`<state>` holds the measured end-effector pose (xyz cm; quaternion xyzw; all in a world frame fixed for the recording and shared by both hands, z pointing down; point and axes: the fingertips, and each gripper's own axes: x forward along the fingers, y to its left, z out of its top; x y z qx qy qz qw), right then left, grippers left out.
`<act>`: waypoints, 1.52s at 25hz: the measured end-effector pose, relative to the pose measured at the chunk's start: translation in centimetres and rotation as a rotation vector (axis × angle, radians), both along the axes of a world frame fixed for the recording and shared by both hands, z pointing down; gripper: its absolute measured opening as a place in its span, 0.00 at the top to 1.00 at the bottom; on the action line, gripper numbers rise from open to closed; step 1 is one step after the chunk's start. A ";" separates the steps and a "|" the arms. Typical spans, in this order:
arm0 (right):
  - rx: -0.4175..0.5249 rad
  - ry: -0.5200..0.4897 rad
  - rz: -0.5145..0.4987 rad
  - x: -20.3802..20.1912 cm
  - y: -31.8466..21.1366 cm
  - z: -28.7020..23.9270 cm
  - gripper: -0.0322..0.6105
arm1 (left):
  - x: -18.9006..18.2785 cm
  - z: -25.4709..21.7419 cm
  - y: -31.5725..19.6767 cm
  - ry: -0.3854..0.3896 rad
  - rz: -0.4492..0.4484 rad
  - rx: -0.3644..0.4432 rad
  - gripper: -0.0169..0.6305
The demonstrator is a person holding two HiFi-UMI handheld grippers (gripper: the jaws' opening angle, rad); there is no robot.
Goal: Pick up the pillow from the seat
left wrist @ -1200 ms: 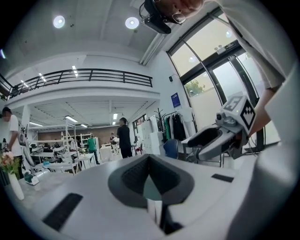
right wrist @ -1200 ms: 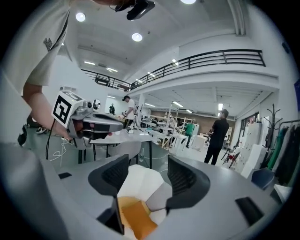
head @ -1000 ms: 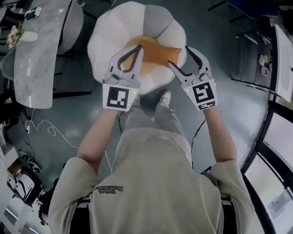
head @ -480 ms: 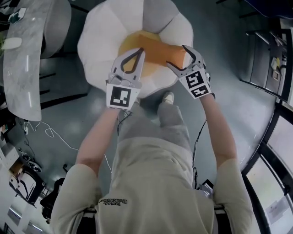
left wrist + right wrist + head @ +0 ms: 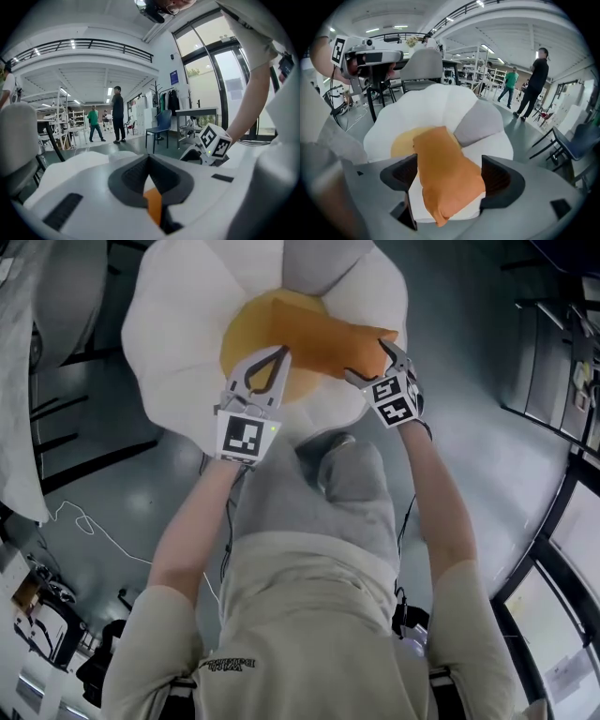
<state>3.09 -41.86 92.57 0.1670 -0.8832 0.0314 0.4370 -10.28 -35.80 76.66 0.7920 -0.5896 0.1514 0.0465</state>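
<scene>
Two grippers hang over the seat, a flower-shaped cushion with white petals and a yellow centre. At left, the left gripper has its jaws pressed together at the tips, pinching nothing that I can see. The pillow, orange and limp-looking, lies across the yellow centre toward the right petals. At right, the right gripper has its jaws spread wide, having just been opening, and they straddle the pillow's near end without pressing it. The pillow should be light and soft, likely to sag and fold, so a deep bite on that near end looks safest. Only the head view shows the whole pillow and both grippers. The left gripper view gives just an orange sliver behind the closed tips, while the right gripper view alone shows cloth between its pads.
</scene>
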 end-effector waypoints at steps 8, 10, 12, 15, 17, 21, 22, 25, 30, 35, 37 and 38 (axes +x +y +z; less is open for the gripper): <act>-0.004 0.091 0.095 2.2 0.4 9.5 0.26 | 0.4 10.5 0.1 -0.007 0.056 -0.049 0.96; 0.034 0.120 0.099 2.5 0.0 10.6 0.26 | 0.7 12.5 -0.1 -0.005 0.056 -0.072 0.96; 0.043 0.146 0.113 2.9 -0.3 11.6 0.27 | 1.0 13.9 0.1 -0.006 0.056 -0.090 0.96; 0.041 0.167 0.129 3.3 -0.5 12.8 0.31 | 0.8 14.4 0.4 -0.006 0.053 -0.095 0.96; 0.046 0.160 0.131 3.1 -0.4 12.9 0.38 | 0.6 14.3 0.6 -0.007 0.050 -0.096 0.96; 0.041 0.147 0.145 2.4 0.2 12.2 0.58 | 0.0 13.4 0.9 -0.010 0.049 -0.095 0.96; 0.041 0.142 0.147 2.1 0.3 11.8 0.62 | -0.1 13.0 0.9 -0.012 0.049 -0.093 0.96; 0.044 0.120 0.146 1.3 0.8 10.1 0.69 | -0.2 11.4 1.0 -0.015 0.048 -0.091 0.96; 0.046 0.101 0.175 1.4 1.8 5.3 0.77 | -0.5 7.1 1.3 -0.012 0.037 -0.091 0.96; 0.065 0.031 0.204 1.7 2.0 -3.3 0.78 | -0.9 0.1 2.1 -0.009 0.019 -0.069 0.96; 0.075 -0.001 0.220 1.5 2.1 -7.9 0.78 | -1.2 -3.3 2.6 -0.010 0.009 -0.058 0.96; 0.075 -0.020 0.232 1.4 2.2 -10.4 0.78 | -1.3 -5.0 2.8 -0.010 0.004 -0.052 0.96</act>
